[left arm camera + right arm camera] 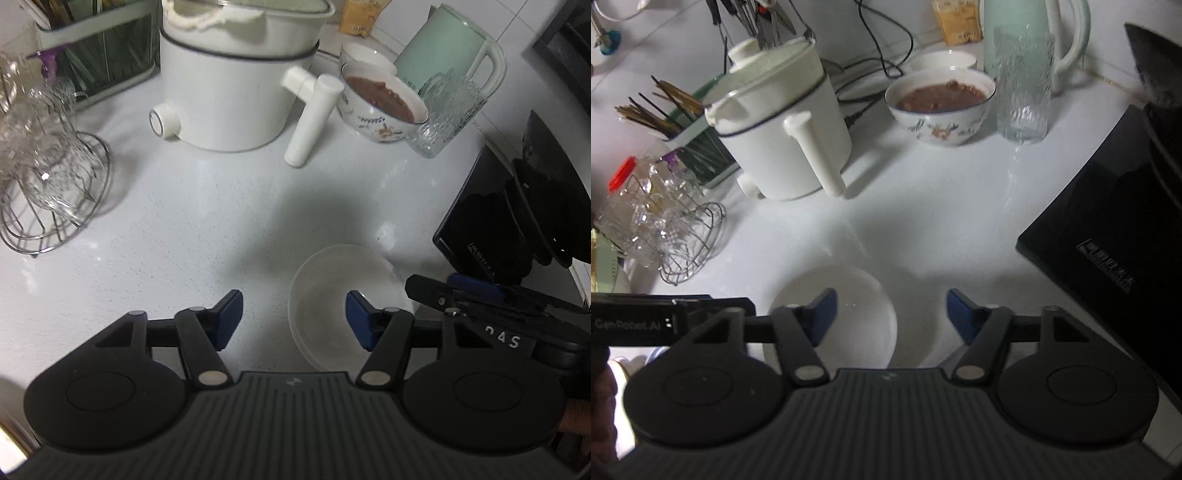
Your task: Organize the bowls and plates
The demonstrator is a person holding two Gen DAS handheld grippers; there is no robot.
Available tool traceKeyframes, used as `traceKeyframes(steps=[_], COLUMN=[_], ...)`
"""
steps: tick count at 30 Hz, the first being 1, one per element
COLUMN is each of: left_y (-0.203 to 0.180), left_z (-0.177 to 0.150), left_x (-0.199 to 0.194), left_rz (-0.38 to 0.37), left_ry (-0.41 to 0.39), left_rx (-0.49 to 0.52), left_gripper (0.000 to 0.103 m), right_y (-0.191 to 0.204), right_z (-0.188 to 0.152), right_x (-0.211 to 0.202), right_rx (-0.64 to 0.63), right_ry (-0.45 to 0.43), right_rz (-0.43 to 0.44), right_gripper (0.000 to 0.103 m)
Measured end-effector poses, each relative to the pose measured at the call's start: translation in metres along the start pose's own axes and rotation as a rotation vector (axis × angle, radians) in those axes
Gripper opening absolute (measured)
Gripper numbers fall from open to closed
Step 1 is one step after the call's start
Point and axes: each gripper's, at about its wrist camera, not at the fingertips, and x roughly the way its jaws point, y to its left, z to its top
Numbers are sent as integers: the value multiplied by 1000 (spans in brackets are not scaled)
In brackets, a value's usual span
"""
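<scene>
Both grippers point(294, 317) point(889, 317) wide over bowl point(332, 295)

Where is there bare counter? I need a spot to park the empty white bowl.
Bare counter runs mid-counter between the white pot, the black cooktop and the empty white bowl. Crowded at the back: filled bowl, glass, kettle; the glass rack fills the left.

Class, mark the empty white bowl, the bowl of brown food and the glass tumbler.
empty white bowl point(332, 295), left wrist view, bare inside.
bowl of brown food point(942, 129), right wrist view, painted outer wall.
glass tumbler point(1023, 96), right wrist view, ribbed side.
</scene>
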Motion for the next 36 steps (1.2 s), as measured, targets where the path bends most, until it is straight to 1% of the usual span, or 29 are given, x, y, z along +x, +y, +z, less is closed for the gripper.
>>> traceKeyframes(steps=[3, 7, 9, 13, 15, 17, 20, 22, 27, 31, 36], left_y=[3, 5, 6, 6, 8, 9, 10, 10, 14, 12, 12], left_z=[2, 2, 2, 0, -1, -2, -5, -8, -7, -7, -5], left_x=[12, 27, 35, 46, 50, 52, 52, 51, 47, 40, 28], left_rz=[-4, -24, -33, -44, -48, -58, -92, -80, -94, -93, -98], left_ry=[25, 57, 71, 79, 84, 89, 98, 88, 66, 38, 20], left_rx=[-1, 0, 3, 19, 22, 26, 17, 31, -8, -11, -44], left_gripper=[57, 49, 44, 36, 33, 28, 28, 28, 28, 28, 28], right_y=[4, 7, 6, 2, 2, 4, 6, 9, 13, 12, 15], right_z=[1, 1, 0, -4, -6, -7, -9, -10, -11, -9, -1], right_x=[11, 24, 30, 43, 48, 53, 57, 60, 60, 57, 45], right_rx=[-24, -43, -43, -36, -34, -36, -39, -47, -58, -53, -57], right_ry=[25, 51, 63, 84, 94, 100, 111, 112, 100, 90, 61], right_rz=[7, -11, -18, -26, -21, -15, -1, 5, 18, 33, 53], right_gripper=[51, 46, 41, 33, 27, 23, 20, 19, 19, 19, 19])
